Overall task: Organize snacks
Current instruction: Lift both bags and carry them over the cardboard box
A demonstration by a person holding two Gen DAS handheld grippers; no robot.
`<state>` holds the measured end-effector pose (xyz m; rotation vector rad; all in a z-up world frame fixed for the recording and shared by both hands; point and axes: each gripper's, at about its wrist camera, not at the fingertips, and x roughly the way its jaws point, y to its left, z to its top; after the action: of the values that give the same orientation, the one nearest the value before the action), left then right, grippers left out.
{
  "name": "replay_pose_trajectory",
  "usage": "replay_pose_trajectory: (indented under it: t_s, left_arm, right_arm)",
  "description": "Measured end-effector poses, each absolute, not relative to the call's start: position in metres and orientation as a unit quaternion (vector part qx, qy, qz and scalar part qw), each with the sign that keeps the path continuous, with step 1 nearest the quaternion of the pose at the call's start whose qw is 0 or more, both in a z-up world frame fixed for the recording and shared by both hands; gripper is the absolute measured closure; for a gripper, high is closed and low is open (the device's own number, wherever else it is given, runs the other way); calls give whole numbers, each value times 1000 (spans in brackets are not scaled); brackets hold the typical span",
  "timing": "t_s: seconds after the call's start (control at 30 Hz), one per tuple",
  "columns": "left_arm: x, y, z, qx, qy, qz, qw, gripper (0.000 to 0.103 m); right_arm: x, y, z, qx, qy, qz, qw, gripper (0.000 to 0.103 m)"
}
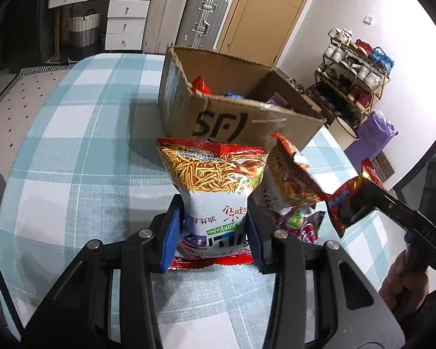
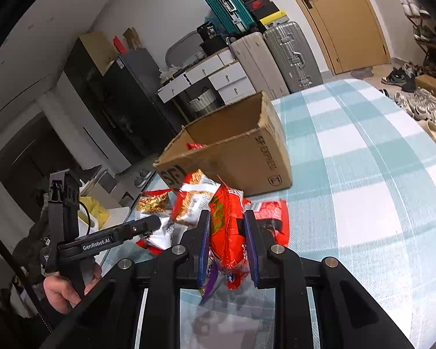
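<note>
An open cardboard box marked SF stands on the checked table with a few snack bags inside; it also shows in the right wrist view. My left gripper is shut on a white-and-orange fried-noodle snack bag, held upright just in front of the box. My right gripper is shut on a red snack bag, lifted above the table; in the left wrist view it holds that bag at the right. A similar noodle bag and a purple bag lie between them.
The table has a blue-and-white checked cloth. Another red packet lies on the cloth beside the box. Behind the table are suitcases, white drawers and a door; a shoe rack stands to the right.
</note>
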<state>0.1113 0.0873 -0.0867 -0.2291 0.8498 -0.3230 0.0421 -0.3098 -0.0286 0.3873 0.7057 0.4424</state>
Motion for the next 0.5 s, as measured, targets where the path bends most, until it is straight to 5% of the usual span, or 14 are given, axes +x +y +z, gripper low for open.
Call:
replay_pose_trajectory:
  t_s: [0.5]
  left_arm:
    - [115, 81, -15, -99, 370, -174, 907, 65]
  right_arm:
    - [70, -296, 30, 181, 296, 237, 907, 81]
